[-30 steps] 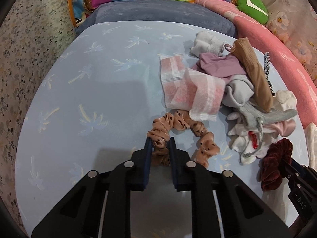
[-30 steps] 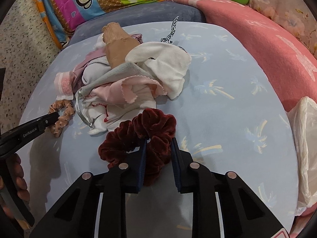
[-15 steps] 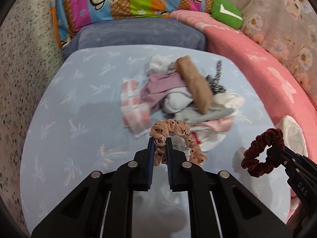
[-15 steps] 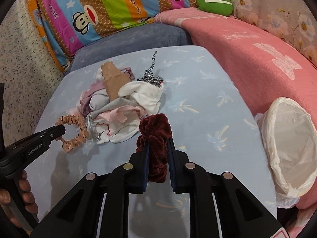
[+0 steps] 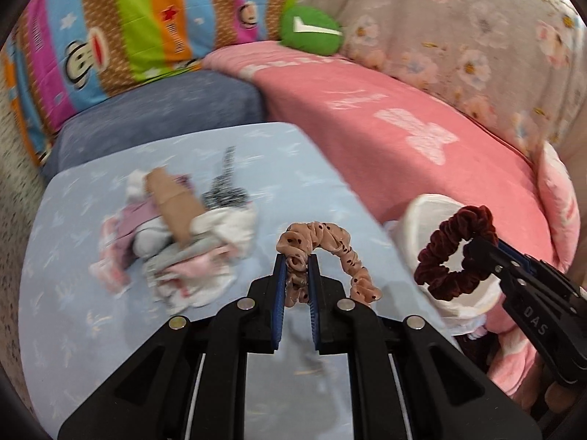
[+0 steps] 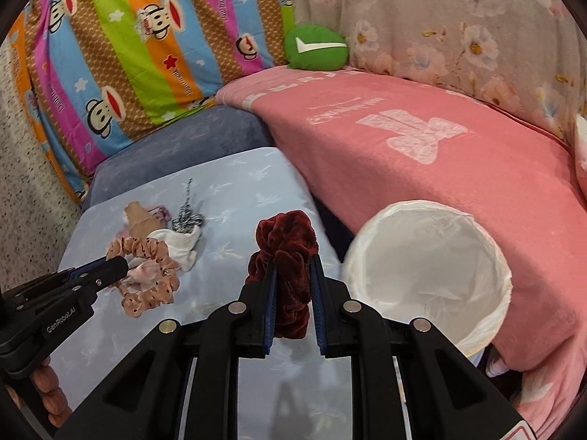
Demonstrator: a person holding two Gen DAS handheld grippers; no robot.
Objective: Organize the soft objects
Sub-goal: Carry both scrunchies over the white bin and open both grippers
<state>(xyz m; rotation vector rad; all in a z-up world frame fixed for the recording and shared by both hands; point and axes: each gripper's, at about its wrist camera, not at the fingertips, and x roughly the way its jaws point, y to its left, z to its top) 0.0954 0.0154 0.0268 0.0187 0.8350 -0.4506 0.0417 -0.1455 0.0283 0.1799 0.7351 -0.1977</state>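
My left gripper (image 5: 296, 262) is shut on a peach scrunchie with dark dots (image 5: 326, 245), lifted off the light blue table (image 5: 66, 293). The same scrunchie (image 6: 146, 267) hangs from the left gripper (image 6: 123, 266) in the right wrist view. My right gripper (image 6: 292, 260) is shut on a dark red velvet scrunchie (image 6: 286, 242), also in the air; it shows in the left wrist view as the red scrunchie (image 5: 451, 256) held by the right gripper (image 5: 477, 245). A heap of socks and small cloths (image 5: 176, 242) lies on the table. A round bin lined with a white bag (image 6: 429, 267) stands just right of the table.
A pink blanket (image 6: 422, 139) covers the sofa seat behind the bin. A striped monkey-print cushion (image 6: 128, 44) and a green cushion (image 6: 315, 47) lean at the back. A grey-blue seat (image 6: 176, 146) lies beyond the table's far edge.
Both grippers rose off the table with their scrunchies and swung right toward the white-lined bin. The sock heap stayed put and now lies farther left.
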